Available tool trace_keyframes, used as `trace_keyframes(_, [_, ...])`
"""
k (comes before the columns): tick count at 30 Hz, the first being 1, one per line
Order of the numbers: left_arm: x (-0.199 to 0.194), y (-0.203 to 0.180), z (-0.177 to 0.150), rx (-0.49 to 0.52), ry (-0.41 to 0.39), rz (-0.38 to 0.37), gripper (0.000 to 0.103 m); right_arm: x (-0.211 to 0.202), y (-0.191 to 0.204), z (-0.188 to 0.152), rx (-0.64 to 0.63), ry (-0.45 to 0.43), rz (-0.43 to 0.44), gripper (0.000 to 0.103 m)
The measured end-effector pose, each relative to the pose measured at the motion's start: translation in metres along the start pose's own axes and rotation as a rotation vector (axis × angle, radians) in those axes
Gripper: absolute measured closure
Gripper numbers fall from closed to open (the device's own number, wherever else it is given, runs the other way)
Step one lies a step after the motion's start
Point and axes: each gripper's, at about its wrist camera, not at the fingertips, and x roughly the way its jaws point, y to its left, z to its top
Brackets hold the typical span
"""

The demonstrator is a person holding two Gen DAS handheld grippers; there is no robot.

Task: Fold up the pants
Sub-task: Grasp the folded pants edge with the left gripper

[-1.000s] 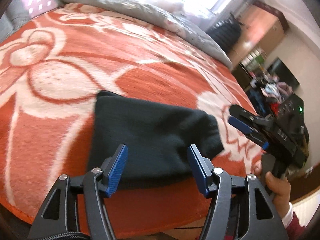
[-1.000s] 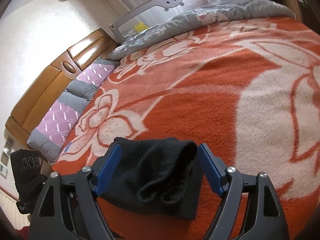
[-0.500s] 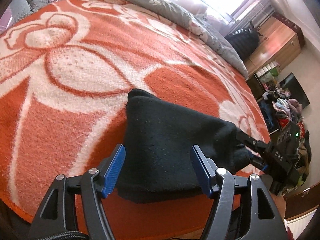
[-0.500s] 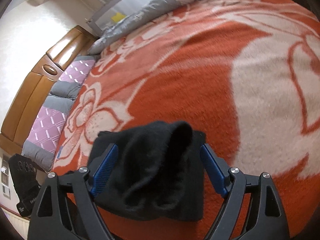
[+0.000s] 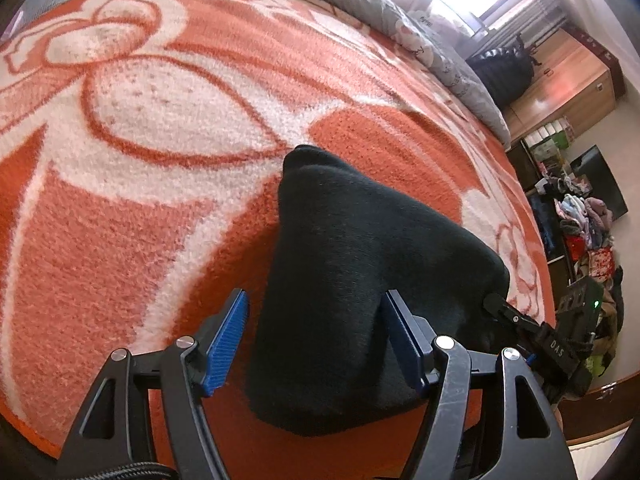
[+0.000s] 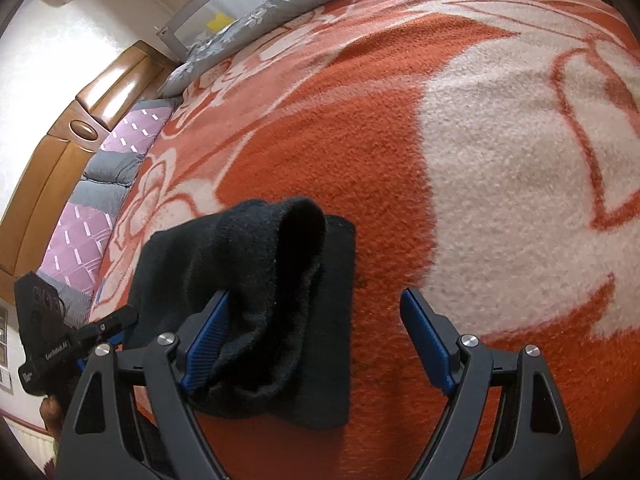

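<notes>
The black pants (image 5: 360, 240) lie folded into a thick bundle on the orange and white flowered blanket (image 5: 160, 120), near the bed's front edge. My left gripper (image 5: 316, 300) hangs low over the bundle's near end, and its jaws are opening with the cloth between them, the pads not pressing. In the right wrist view the pants (image 6: 248, 248) show a rolled fold on top. My right gripper (image 6: 314, 294) stands open at that end, the cloth against its left pad (image 6: 208, 344) and the right pad over bare blanket (image 6: 480, 120). Each view shows the other gripper at the bundle's far side.
A grey flowered quilt (image 5: 400, 20) lies along the bed's far side. Purple and grey pillows (image 6: 80, 240) rest against a wooden headboard (image 6: 60, 160). Beyond the bed stand a wooden cabinet (image 5: 560, 92) and a heap of clothes (image 5: 580, 220).
Both grippers have sunk closer to the pants, which now look larger. The left jaws stand slightly wider. In the right view the bundle has shifted toward the left pad.
</notes>
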Motion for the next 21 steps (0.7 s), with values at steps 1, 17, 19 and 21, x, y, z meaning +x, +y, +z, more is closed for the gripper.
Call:
trace_keyframes(1, [0.002,0.001,0.000,-0.002,0.002,0.000,0.032,0.000,-0.002,0.000,-0.002,-0.001,0.002,0.019])
trace_keyframes(17, [0.035,0.021,0.011,-0.046,0.040,-0.005,0.026,0.009,-0.009,-0.001,0.009,0.009,0.101,0.019])
trace_keyframes(19, [0.035,0.019,0.012,-0.043,0.041,-0.005,0.028,0.010,-0.008,-0.001,0.017,0.023,0.135,0.020])
trace_keyframes(21, [0.034,0.018,0.012,-0.037,0.043,-0.013,0.032,0.014,-0.008,-0.003,0.026,0.036,0.167,0.023])
